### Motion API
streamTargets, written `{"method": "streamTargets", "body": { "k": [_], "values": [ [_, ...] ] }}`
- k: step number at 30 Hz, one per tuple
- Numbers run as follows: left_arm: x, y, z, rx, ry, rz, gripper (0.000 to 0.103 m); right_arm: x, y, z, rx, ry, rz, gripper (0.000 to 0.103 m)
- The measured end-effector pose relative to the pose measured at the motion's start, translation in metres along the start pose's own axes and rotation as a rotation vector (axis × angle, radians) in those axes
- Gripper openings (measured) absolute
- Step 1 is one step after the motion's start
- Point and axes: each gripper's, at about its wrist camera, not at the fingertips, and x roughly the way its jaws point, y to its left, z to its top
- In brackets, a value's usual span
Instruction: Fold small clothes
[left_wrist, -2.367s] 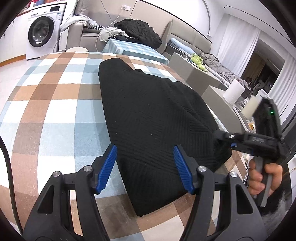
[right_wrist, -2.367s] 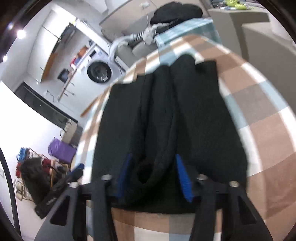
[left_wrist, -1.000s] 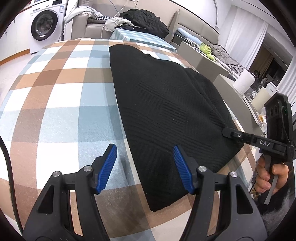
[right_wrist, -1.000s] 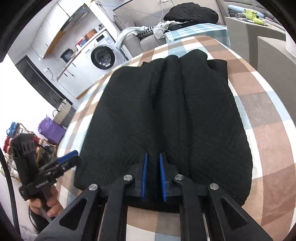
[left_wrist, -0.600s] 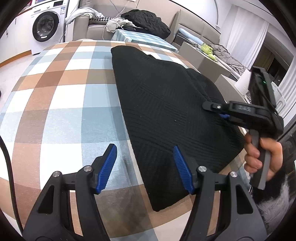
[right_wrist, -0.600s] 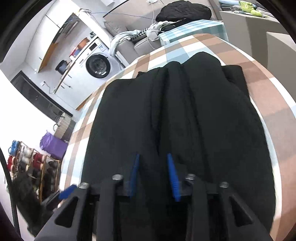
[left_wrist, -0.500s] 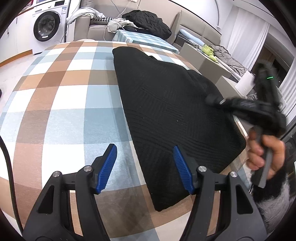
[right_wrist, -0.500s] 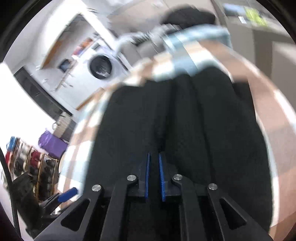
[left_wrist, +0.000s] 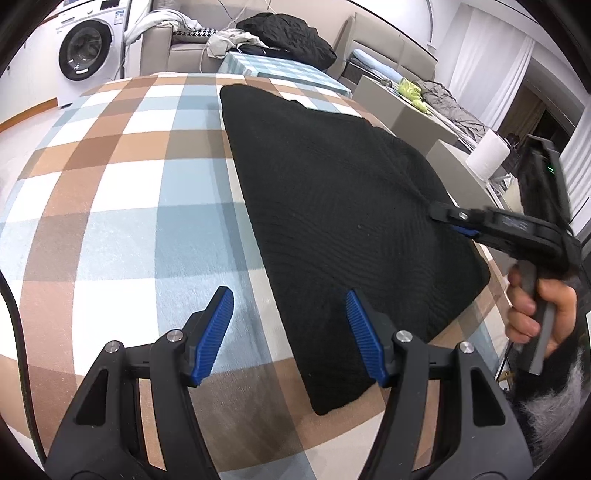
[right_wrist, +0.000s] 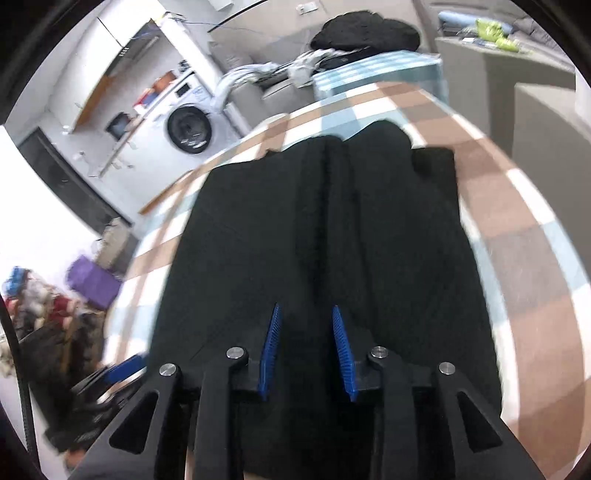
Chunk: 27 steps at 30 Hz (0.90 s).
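While the left tongs (left_wrist: 288, 332) hover wide, the right tongs (right_wrist: 306, 350) are opening over the black garment (left_wrist: 332, 206), clear of its cloth.

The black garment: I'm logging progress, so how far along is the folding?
Done: the black knit garment lies on the checked cloth, seemingly already folded narrower lengthwise. In hand: the right gripper is at its near edge, jaws opening with fabric between them, no longer pinching; the left gripper hangs open, straddling the garment's side edge. Left: probably folding it shorter into a compact bundle.
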Motion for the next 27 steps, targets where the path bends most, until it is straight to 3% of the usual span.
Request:
{"method": "streamTargets", "body": {
  "k": [5,6,7,9,11,12,15,17,21,27],
  "values": [
    [0.002,-0.008,-0.009,0.043,0.029,-0.02,0.061,-0.013,-0.003,-0.035,-0.048,0.038,0.064,0.038],
    [0.002,-0.01,-0.011,0.056,0.035,-0.02,0.061,-0.014,-0.003,-0.039,-0.054,0.025,0.063,0.035],
    [0.002,-0.012,-0.014,0.069,0.043,-0.022,0.061,-0.016,-0.002,-0.041,-0.061,0.016,0.052,0.023],
    [0.002,-0.016,-0.018,0.092,0.056,-0.022,0.061,-0.024,0.003,-0.04,-0.087,-0.019,0.073,0.009],
    [0.001,-0.02,-0.022,0.119,0.07,-0.017,0.061,-0.039,0.01,-0.036,-0.114,-0.086,0.125,0.008],
    [0.001,-0.021,-0.024,0.129,0.073,-0.012,0.061,-0.04,0.012,-0.033,-0.127,-0.081,0.109,0.008],
    [0.0,-0.023,-0.027,0.147,0.078,-0.007,0.061,-0.025,0.009,-0.031,-0.143,-0.022,-0.05,0.008],
    [-0.001,-0.022,-0.027,0.141,0.082,-0.013,0.061,-0.015,0.001,-0.031,-0.098,0.025,-0.069,0.01],
    [-0.004,-0.013,-0.023,0.08,0.071,-0.048,0.061,-0.024,-0.006,-0.028,-0.051,-0.022,-0.024,0.031],
    [0.01,0.006,-0.004,-0.048,0.038,-0.102,0.061,-0.029,-0.018,-0.031,-0.006,-0.027,-0.036,0.035]
  ]
}}
